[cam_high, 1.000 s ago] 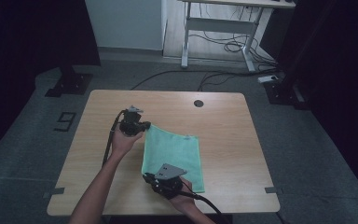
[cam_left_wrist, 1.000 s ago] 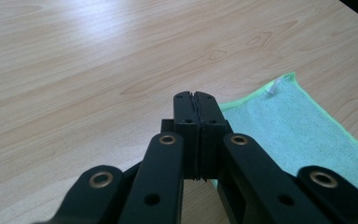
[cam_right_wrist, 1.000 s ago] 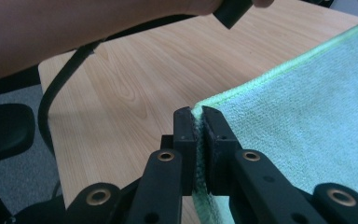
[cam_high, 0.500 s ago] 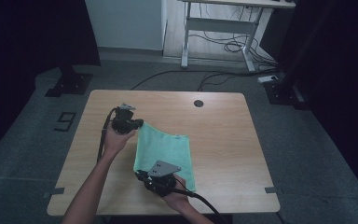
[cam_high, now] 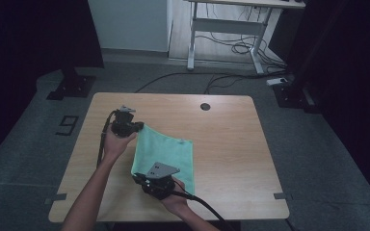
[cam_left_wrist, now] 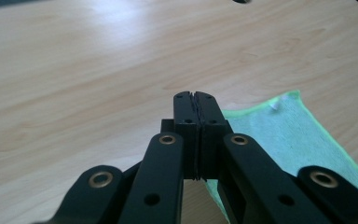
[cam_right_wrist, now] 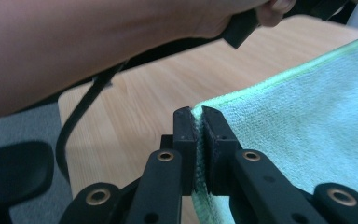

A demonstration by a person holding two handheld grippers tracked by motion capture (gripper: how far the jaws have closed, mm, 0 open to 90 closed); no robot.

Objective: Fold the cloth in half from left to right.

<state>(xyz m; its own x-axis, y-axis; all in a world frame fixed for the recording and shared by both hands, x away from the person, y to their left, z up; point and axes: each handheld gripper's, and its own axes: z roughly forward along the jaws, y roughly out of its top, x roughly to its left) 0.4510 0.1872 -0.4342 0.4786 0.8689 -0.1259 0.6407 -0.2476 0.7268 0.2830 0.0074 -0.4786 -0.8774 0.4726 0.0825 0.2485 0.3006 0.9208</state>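
A light green cloth lies on the wooden table, its left edge lifted off the surface. My left gripper is shut on the cloth's far left corner. In the left gripper view the jaws are pressed together and the cloth trails off to the right beneath them. My right gripper, with a grey plate on top, is shut on the near left corner. In the right gripper view the cloth's edge is pinched between the pads.
A dark round hole sits in the table near its far edge. Black cables trail from both grippers over the table's left and front. The person's left forearm crosses the right gripper view. A desk frame stands beyond on the floor.
Both hands have moved left and slightly up, pulling the cloth's left edge with them. The cloth has slid leftwards across the table.
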